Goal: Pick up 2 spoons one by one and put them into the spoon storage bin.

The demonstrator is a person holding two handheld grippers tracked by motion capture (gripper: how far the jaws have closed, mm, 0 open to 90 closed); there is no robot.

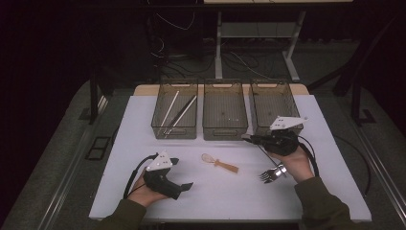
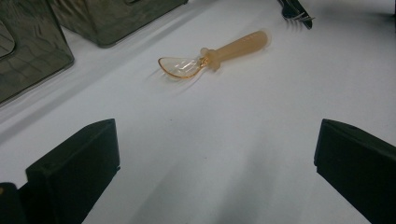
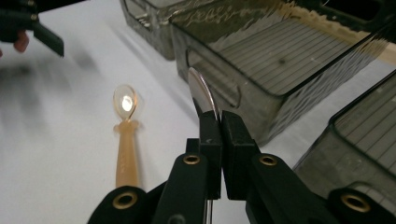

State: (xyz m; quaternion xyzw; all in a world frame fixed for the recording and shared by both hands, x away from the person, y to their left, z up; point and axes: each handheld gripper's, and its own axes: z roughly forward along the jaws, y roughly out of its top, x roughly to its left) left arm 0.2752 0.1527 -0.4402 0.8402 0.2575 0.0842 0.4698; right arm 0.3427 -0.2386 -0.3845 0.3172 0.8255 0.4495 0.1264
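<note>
Gripping the thin handle of a shiny metal fork point(image 1: 271, 173), the right tool point(image 1: 250, 139) is clenched on it just in front of the right-hand one of three smoky, see-through plastic bins point(image 1: 273, 103). In the high view the fork slants from the black jaws back toward the person, its tines near the wrist and just above the white table point(image 1: 230, 196). In the right gripper view the handle's rounded end point(image 3: 201, 91) sticks up past the closed pads.

The left tool point(image 1: 184, 186) rests low near the table's front left, its jaws spread wide with nothing between them. Ahead of it, between the two hands, lies a small amber plastic spoon with a clear bowl point(image 1: 219, 163), flat on the table and touched by neither tool.

The left-hand bin point(image 1: 175, 110) holds a few long pale and dark sticks point(image 1: 178, 115); the middle bin point(image 1: 224, 111) looks almost bare.
</note>
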